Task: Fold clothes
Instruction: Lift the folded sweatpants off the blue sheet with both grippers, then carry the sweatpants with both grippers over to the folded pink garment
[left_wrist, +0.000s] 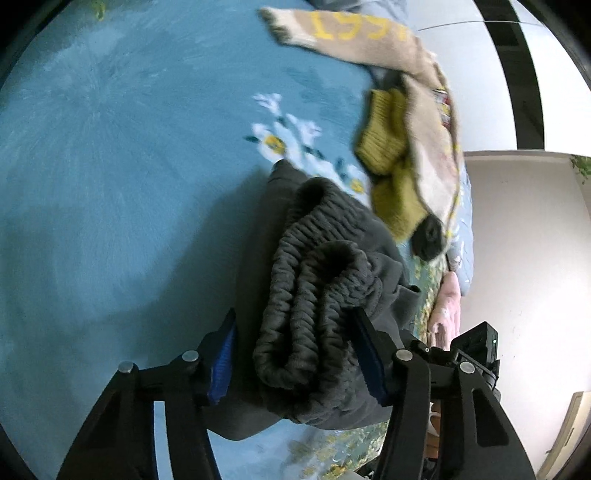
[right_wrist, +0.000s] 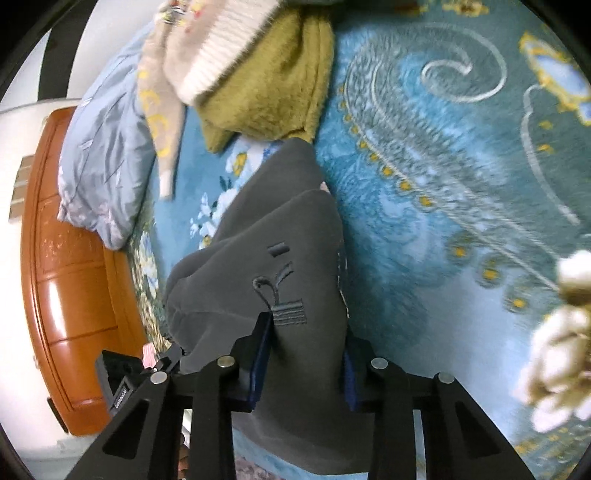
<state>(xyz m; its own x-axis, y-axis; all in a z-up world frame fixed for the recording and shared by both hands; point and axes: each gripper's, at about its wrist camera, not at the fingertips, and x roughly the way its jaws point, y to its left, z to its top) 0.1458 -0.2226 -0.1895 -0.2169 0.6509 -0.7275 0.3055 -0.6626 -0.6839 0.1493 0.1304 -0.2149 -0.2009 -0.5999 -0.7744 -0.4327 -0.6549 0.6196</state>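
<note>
Left wrist view: the left gripper (left_wrist: 295, 354) is clamped on the ribbed waistband of dark grey sweatpants (left_wrist: 314, 266), bunched on the blue floral carpet (left_wrist: 110, 184) near its right edge. Beyond lie a beige sweater (left_wrist: 369, 40) (yellow numerals, blurred) and an olive knit (left_wrist: 384, 147).

Right wrist view: the right gripper (right_wrist: 303, 354) is clamped on the same sweatpants' embroidered fabric (right_wrist: 280, 288); a pale blue quilted garment (right_wrist: 107, 147) lies at the carpet's left edge.

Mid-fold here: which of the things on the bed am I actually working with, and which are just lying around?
In the job:
- dark grey garment, gathered waistband in the left tongs, flat part in the right tongs

Lying about:
- beige sweater with yellow numbers
- olive-yellow knit
- pale blue quilted piece
- blue patterned blanket
- wooden bed frame
</note>
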